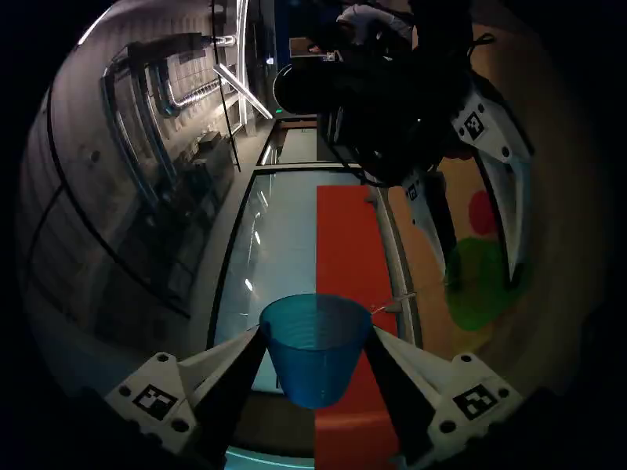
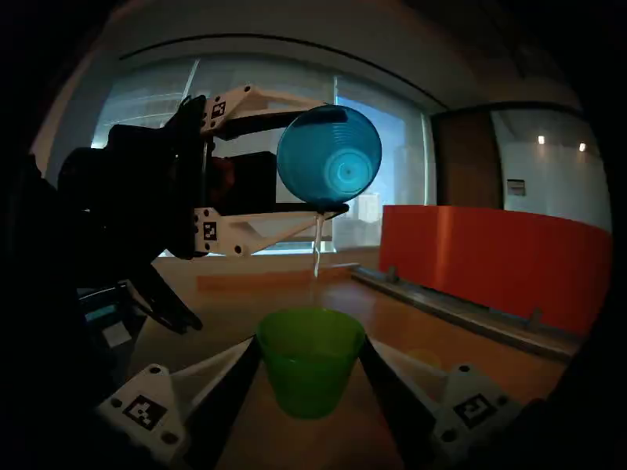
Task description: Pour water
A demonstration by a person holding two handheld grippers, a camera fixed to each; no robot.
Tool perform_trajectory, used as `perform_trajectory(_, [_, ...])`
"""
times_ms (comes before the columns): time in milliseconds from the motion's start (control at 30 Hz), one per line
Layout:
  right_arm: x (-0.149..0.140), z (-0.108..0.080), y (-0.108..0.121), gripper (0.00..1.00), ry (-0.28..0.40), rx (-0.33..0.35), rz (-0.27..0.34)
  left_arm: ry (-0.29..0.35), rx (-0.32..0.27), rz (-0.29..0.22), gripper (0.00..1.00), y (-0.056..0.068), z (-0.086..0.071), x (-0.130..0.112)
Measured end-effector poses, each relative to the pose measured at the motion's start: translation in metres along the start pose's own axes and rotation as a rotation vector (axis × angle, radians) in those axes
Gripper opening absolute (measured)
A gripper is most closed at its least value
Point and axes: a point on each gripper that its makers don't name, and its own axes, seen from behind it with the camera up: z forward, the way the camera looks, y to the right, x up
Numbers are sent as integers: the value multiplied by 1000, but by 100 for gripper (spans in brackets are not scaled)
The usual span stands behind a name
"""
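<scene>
My left gripper is shut on a blue plastic cup. In the right gripper view that blue cup lies tipped on its side in the left gripper, with its mouth facing the camera. A thin stream of water falls from its lower rim. Directly below it is a green cup, upright, with my right gripper shut on it. In the left gripper view the right gripper and the green cup appear at the upper right, over the table.
A wooden table lies under both cups. An orange panel stands along its far right side behind a metal rail. Large windows are behind the left gripper. The hand holding it is dark at the left.
</scene>
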Motion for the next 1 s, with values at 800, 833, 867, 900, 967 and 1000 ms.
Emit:
perform_trajectory(800, [2, 0, 1, 91, 2, -3, 3, 11, 21, 31, 86, -4, -2, 6])
perform_trajectory(833, [2, 0, 1, 91, 2, -3, 3, 9, 23, 26, 86, -5, -1, 4])
perform_trajectory(867, [2, 0, 1, 91, 2, -3, 2, 7, 24, 21, 86, -6, 0, 3])
perform_trajectory(900, [2, 0, 1, 91, 2, -4, 2, 5, 25, 14, 86, -7, 0, 1])
perform_trajectory(967, [3, 0, 1, 91, 3, -5, 2, -4, 27, -13, 86, -7, 1, -3])
perform_trajectory(1000, [3, 0, 1, 91, 3, -5, 2, -9, 28, -29, 86, -7, 1, -6])
